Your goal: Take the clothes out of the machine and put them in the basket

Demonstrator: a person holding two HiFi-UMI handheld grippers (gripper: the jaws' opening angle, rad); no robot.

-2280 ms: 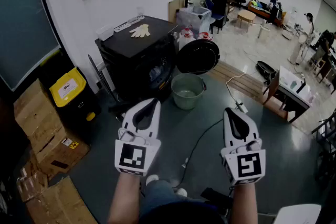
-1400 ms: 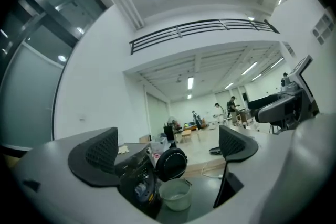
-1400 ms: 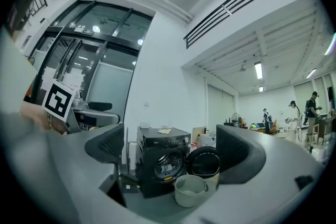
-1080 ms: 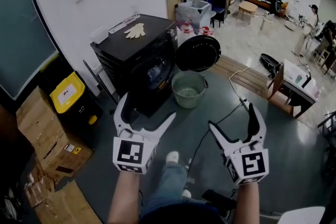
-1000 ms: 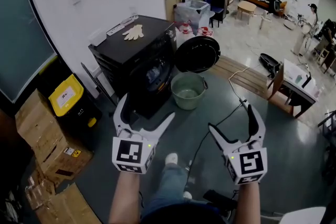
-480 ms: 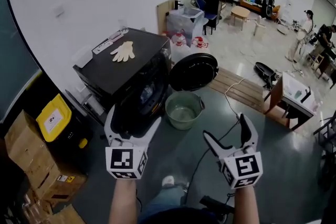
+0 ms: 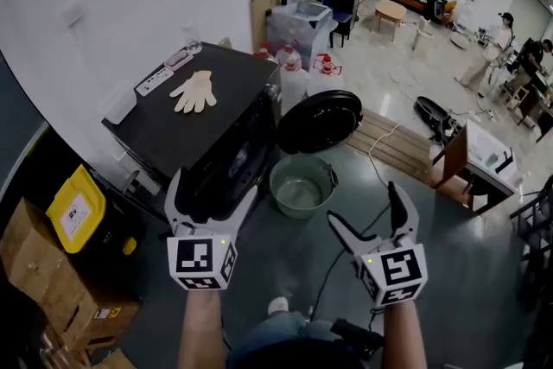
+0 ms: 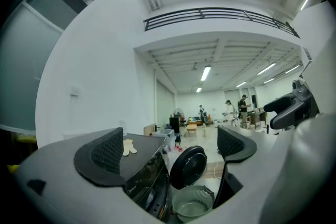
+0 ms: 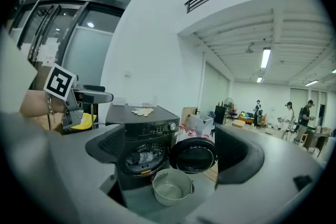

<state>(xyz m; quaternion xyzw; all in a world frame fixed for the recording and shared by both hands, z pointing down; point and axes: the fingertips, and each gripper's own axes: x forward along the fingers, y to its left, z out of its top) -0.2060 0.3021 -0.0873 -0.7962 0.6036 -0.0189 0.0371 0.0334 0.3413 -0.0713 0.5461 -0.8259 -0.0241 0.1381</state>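
Note:
A black front-loading washing machine (image 7: 207, 125) stands against the white wall, its round door (image 7: 320, 121) swung open to the right. In the right gripper view, pale clothes (image 9: 139, 156) lie inside the drum. A grey-green basket (image 7: 301, 186) sits empty on the floor below the door. My left gripper (image 7: 213, 190) is open and held in front of the machine, holding nothing. My right gripper (image 7: 363, 205) is open too, just right of the basket and nearer to me. Both are well short of the drum.
A white glove (image 7: 194, 91) lies on the machine's top. A yellow-lidded bin (image 7: 76, 216) and cardboard boxes (image 7: 43, 272) stand at the left. A cable (image 7: 346, 246) runs across the floor, with a wooden pallet (image 7: 393, 143) behind. Water jugs (image 7: 298, 69) stand behind the door. People stand far back.
Both grippers, shut 2.3 s ago, have opened. The view and both grippers have come closer to the machine and basket.

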